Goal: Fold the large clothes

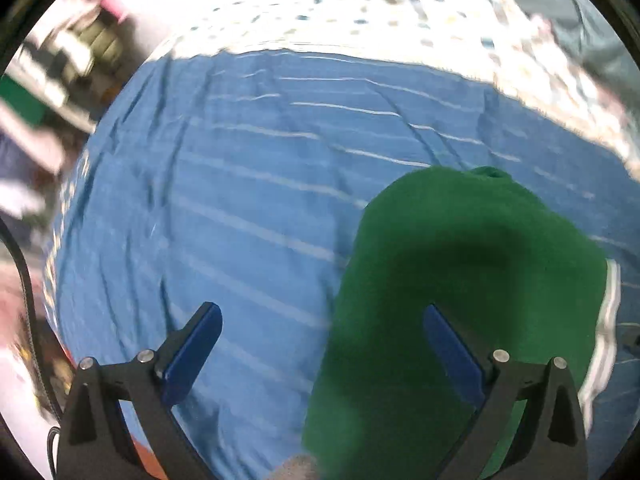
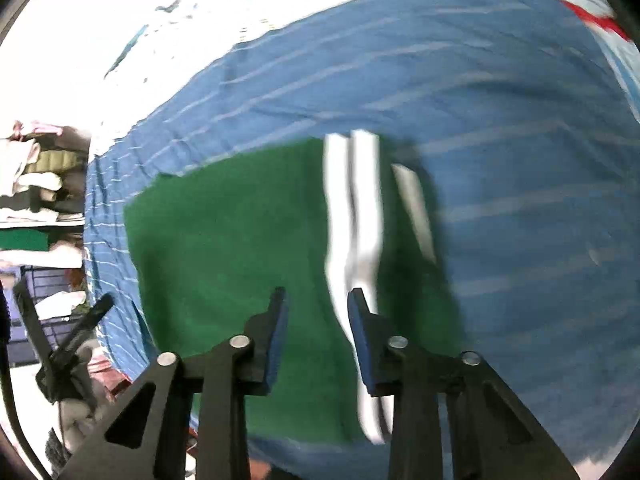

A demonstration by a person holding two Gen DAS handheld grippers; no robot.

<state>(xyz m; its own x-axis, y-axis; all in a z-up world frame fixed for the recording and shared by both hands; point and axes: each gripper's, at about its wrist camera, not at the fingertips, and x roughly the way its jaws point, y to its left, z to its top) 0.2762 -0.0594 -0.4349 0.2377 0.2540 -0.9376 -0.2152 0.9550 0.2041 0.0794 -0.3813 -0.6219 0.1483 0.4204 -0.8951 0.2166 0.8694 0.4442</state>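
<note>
A green garment with white side stripes lies folded on the blue striped sheet. My left gripper hangs above it, jaws wide open and empty; its right finger is over the green cloth, its left finger over the sheet. In the right wrist view the green garment fills the middle, with its white stripes blurred. My right gripper points down at it with a narrow gap between the blue pads. Nothing is pinched between them.
White patterned bedding lies beyond the blue sheet. Shelves with stacked folded clothes stand at the left. A red and pale cloth lies at the top right. The sheet's edge drops off at the lower left.
</note>
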